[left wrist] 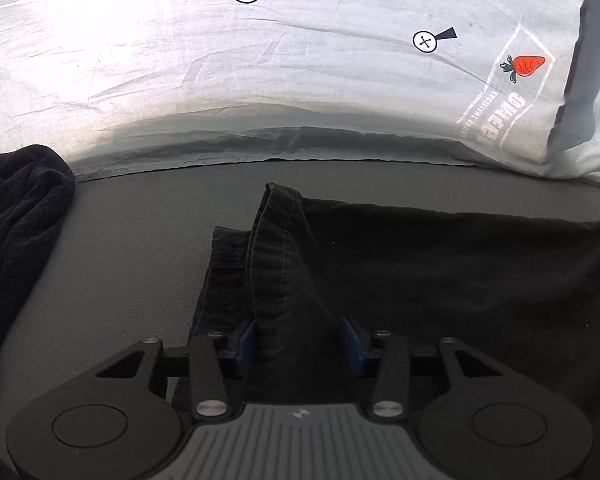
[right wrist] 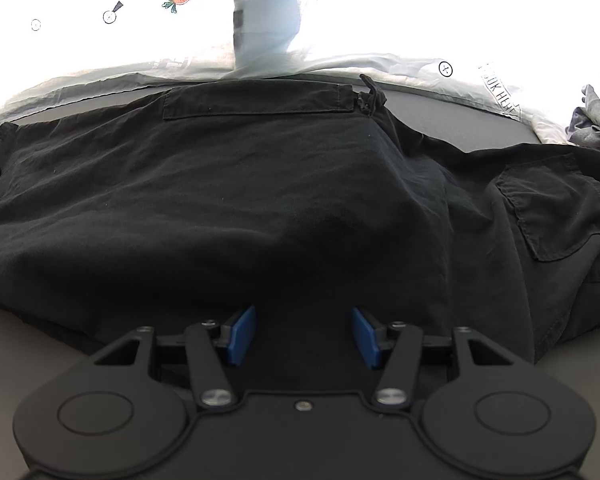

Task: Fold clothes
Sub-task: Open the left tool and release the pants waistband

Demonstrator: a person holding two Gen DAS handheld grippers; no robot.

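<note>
Grey tabletop (left wrist: 132,248) backed by white carrot-print sheet (left wrist: 260,64) | black trousers (right wrist: 228,200) lie flat, long axis running left-right across both views, pocket flap (right wrist: 260,102) toward the sheet | left gripper (left wrist: 300,340) pinches a raised hem fold | right gripper (right wrist: 304,334) clamps bunched trouser fabric | dark garment (left wrist: 16,216) heaped at left.
</note>
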